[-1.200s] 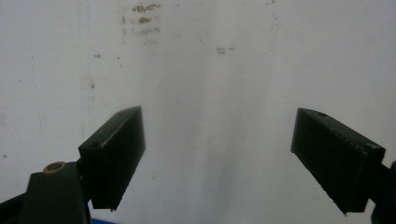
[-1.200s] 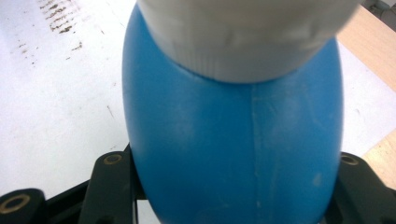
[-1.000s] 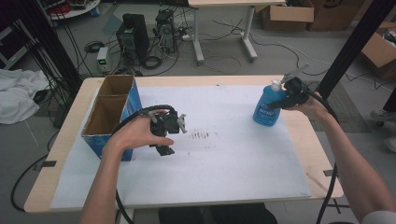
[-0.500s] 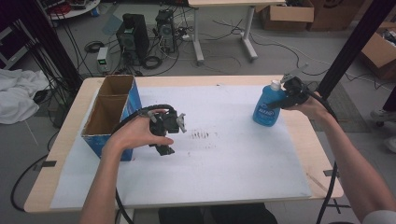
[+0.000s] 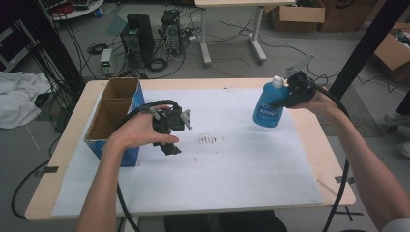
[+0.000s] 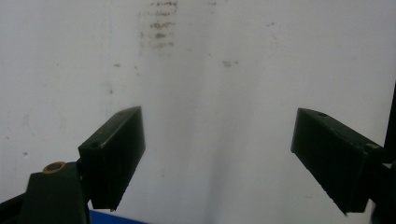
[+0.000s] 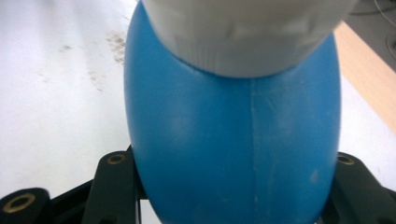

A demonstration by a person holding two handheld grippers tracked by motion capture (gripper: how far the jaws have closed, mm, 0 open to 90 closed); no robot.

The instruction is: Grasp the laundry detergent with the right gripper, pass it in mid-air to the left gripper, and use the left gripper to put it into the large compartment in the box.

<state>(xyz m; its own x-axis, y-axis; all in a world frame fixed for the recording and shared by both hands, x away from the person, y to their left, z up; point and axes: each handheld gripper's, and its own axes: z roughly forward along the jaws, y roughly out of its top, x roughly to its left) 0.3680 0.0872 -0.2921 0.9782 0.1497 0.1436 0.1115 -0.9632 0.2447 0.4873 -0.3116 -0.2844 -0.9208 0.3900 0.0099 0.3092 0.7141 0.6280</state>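
Observation:
A blue bottle [image 5: 267, 110] with a white cap [image 5: 276, 82] is at the table's far right, tilted a little, its base close over the white sheet [image 5: 232, 174]. My right gripper [image 5: 286, 98] is shut on the bottle's upper body from the right. In the right gripper view the bottle [image 7: 233, 140] sits between the two black jaws of that gripper [image 7: 233, 182]. My left gripper [image 5: 177, 135] hovers open over the sheet beside the cardboard box [image 5: 137, 99]. In the left gripper view this gripper [image 6: 219, 154] has its jaws wide apart with nothing between them.
The open box with blue sides stands at the table's left edge. Brown smudges [image 5: 209, 140] mark the sheet's middle. Bare wooden table [image 5: 333, 159] shows around the sheet. Computers, cables and cartons lie on the floor beyond the table.
My right gripper has risen and shifted a little to the left, carrying the blue bottle with it. The left hand and its gripper have stayed in place.

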